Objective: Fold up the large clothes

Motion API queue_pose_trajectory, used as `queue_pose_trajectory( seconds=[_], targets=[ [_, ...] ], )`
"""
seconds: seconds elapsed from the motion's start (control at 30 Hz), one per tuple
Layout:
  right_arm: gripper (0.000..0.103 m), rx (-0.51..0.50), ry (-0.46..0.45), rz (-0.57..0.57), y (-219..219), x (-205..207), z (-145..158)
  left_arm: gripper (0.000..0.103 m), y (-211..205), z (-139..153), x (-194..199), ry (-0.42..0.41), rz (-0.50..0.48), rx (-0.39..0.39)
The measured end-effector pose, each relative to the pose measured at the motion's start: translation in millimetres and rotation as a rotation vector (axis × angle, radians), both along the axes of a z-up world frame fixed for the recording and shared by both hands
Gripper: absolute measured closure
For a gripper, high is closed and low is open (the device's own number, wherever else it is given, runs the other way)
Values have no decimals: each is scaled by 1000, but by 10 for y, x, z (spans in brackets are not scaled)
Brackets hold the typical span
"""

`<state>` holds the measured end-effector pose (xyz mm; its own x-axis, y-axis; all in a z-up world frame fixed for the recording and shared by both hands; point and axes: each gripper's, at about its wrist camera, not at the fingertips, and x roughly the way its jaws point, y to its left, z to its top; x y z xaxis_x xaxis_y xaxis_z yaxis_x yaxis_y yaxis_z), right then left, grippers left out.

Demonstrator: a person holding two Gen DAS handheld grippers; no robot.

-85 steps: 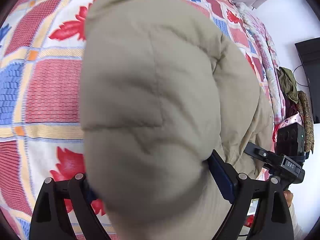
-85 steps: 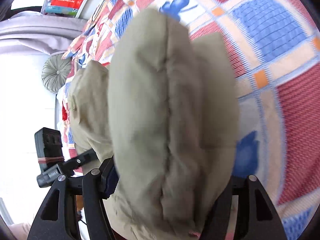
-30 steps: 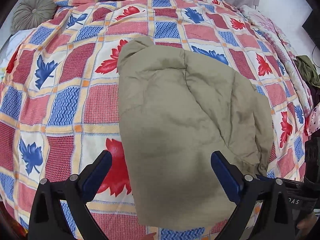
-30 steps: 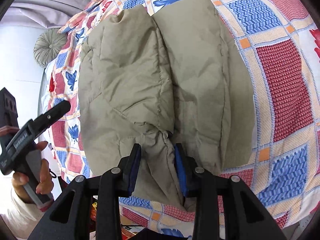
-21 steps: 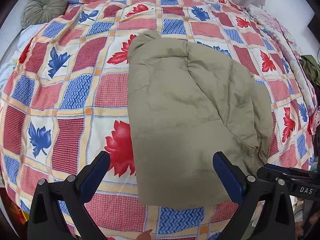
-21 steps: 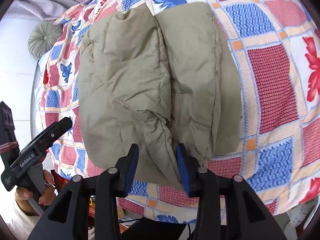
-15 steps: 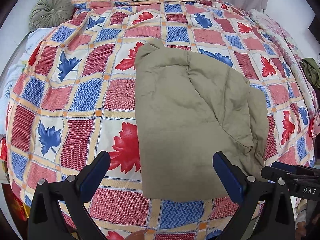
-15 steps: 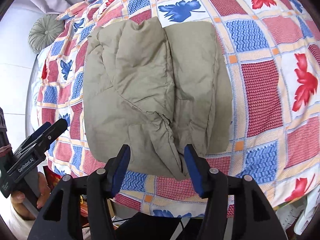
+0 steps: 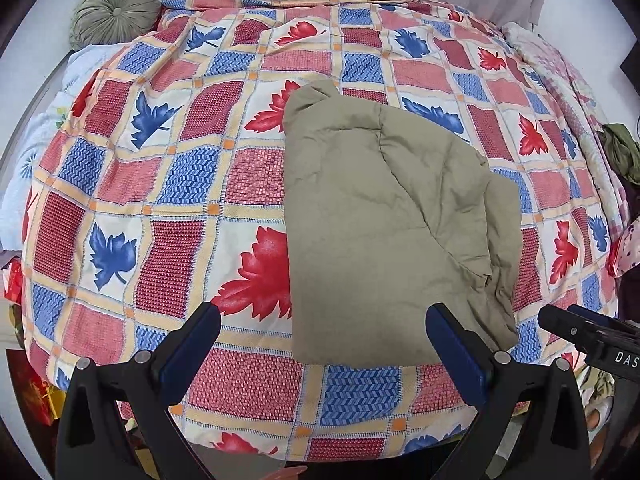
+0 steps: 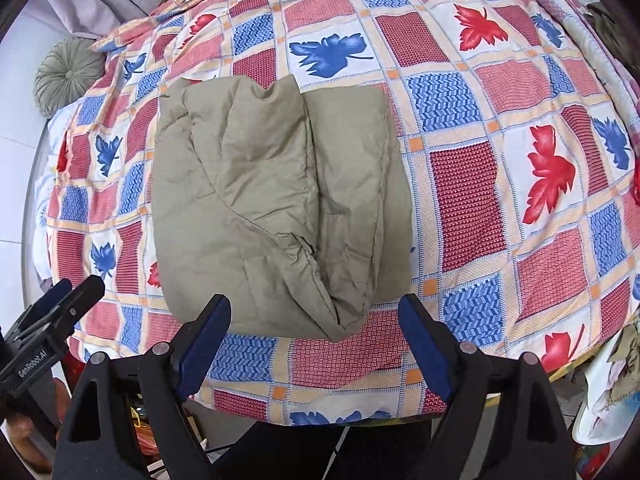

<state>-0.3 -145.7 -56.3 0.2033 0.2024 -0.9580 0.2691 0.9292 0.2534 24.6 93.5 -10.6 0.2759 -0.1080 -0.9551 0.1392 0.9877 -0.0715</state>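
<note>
A padded olive-green garment (image 9: 384, 216) lies folded into a thick bundle on the bed, seen from the other side as the same garment (image 10: 276, 204). My left gripper (image 9: 320, 330) hangs above its near edge, open, with nothing between its blue pads. My right gripper (image 10: 314, 320) is raised above the garment's crumpled near corner; its jaws are opening and nothing is pinched between them. The left gripper (image 10: 48, 320) also shows at the left edge of the right wrist view, and the right gripper (image 9: 592, 336) at the right edge of the left wrist view.
The bed carries a checked quilt (image 9: 180, 184) with red and blue leaves. A round green cushion (image 9: 114, 10) lies at the head end. Loose clothes (image 9: 620, 152) are heaped past the bed's right side. The bed's near edge (image 10: 340, 408) drops off below the grippers.
My right gripper let go of the garment's corner and its jaws spread wide. Both grippers rose away from the bed, so the garment looks smaller. The garment stays put.
</note>
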Motion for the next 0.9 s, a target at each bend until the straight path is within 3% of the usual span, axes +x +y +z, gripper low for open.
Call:
queue_pose_trajectory(
  seconds=[0.33, 0.57, 0.77, 0.9],
  targets=[
    [15, -95, -72, 4, 45, -32, 292, 0, 33, 129, -117, 10, 0, -20],
    [15, -289, -188, 24, 68, -133, 737, 0, 243, 337, -245, -39, 40, -42],
    [15, -133, -149, 22, 29, -151, 780, 0, 344, 450, -309, -43, 67, -28],
    [15, -138, -167, 52, 145, -168, 869, 0, 310, 655, -321, -89, 57, 3]
  ],
)
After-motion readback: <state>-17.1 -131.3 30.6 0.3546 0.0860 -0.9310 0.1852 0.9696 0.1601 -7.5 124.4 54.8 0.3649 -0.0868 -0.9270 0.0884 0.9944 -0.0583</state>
